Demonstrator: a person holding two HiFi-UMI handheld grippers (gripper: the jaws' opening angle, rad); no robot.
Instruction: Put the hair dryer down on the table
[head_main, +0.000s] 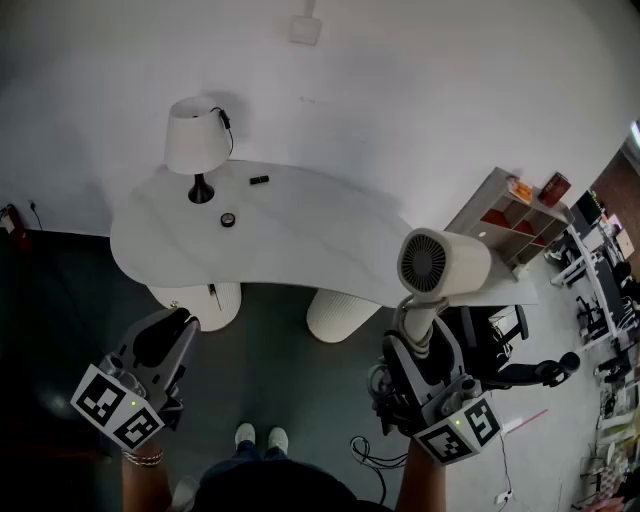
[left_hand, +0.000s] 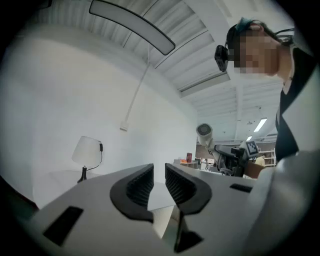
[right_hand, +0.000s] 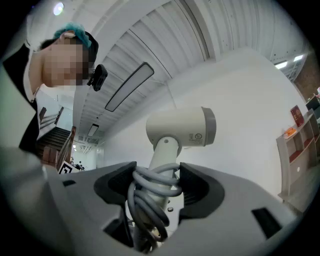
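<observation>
The white hair dryer (head_main: 445, 262) stands upright in my right gripper (head_main: 420, 335), its round grille facing the head view. It hangs in the air off the right end of the white curved table (head_main: 310, 240). In the right gripper view the jaws of my right gripper (right_hand: 156, 180) are shut on the hair dryer (right_hand: 182, 127) handle, with the grey cord wound round it. My left gripper (head_main: 180, 325) hangs low at the left, in front of the table. In its own view the left gripper (left_hand: 159, 180) holds nothing, its jaws nearly together with only a thin slit. The hair dryer (left_hand: 204, 132) shows far off there.
A white-shaded lamp (head_main: 195, 140) stands at the table's far left end, with a small round black thing (head_main: 228, 219) and a small black bar (head_main: 259, 180) near it. A white shelf unit (head_main: 510, 215) and a black office chair (head_main: 505, 350) stand at the right. A cable (head_main: 365, 450) lies on the floor.
</observation>
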